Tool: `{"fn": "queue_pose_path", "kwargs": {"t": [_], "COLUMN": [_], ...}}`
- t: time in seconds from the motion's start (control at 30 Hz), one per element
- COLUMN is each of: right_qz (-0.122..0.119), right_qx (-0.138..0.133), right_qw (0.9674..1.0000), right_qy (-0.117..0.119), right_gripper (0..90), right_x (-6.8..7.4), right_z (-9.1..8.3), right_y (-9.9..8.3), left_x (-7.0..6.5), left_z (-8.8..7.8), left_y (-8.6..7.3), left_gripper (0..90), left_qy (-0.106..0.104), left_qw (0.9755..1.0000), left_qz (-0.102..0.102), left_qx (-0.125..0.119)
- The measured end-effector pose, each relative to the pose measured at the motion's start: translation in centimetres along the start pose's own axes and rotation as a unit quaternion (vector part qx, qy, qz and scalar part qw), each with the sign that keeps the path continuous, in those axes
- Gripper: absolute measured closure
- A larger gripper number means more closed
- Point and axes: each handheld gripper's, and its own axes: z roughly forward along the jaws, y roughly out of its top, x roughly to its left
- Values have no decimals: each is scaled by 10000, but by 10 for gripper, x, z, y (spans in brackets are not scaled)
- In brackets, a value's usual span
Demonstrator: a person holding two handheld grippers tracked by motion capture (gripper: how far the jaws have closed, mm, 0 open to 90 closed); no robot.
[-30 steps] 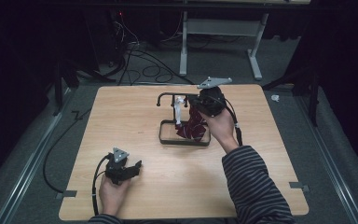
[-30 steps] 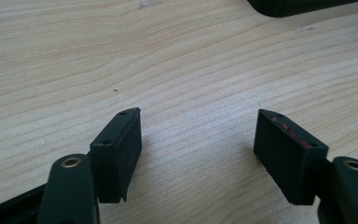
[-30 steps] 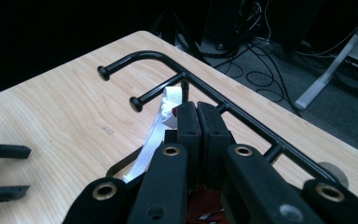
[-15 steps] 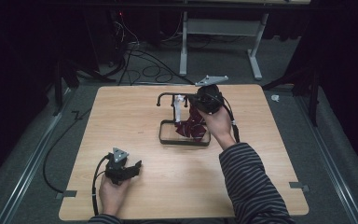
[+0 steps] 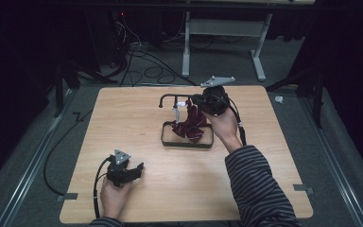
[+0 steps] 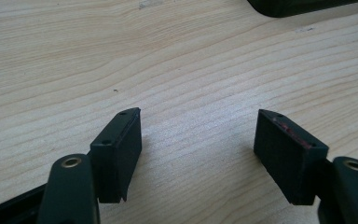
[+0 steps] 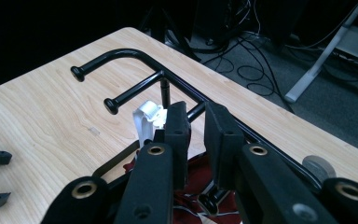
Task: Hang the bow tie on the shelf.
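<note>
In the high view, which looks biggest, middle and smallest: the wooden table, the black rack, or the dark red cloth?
1. Wooden table, by far the biggest.
2. Black rack, counting its base and rail.
3. Dark red cloth, smallest; it is bunched inside the rack's base.

One rack [image 5: 187, 137], one cloth [image 5: 191, 125], two grippers [image 5: 122, 171]

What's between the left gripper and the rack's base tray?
Bare wooden table, nothing else. The high view shows the left gripper apart from the tray, and the left gripper view shows bare wood ahead of its open jaws.
</note>
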Motion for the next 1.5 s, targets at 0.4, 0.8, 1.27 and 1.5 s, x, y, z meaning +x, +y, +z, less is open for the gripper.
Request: {"fn": "queue_pose_path", "kwargs": {"t": [0.4, 0.8, 1.27, 1.5], "right_qz": [-14, 162, 325, 391], "right_qx": [-128, -215, -346, -374], "right_qw": [9999, 9996, 9989, 9985], "right_qy": [34, 72, 50, 56], "right_gripper": [780, 772, 762, 755], "right_x": [-5, -16, -24, -27], "right_z": [-27, -48, -64, -69], "right_y": [-9, -28, -47, -51], "left_x": [0, -1, -1, -1], "left_z": [0, 0, 0, 0], "left_y": [0, 0, 0, 0], "left_gripper": [325, 325, 325, 325], "left_qy": [-1, 10, 23, 22], "left_qw": [10000, 10000, 10000, 10000], "left_qz": [0, 5, 28, 29], "left_qx": [-3, -5, 2, 2]}}
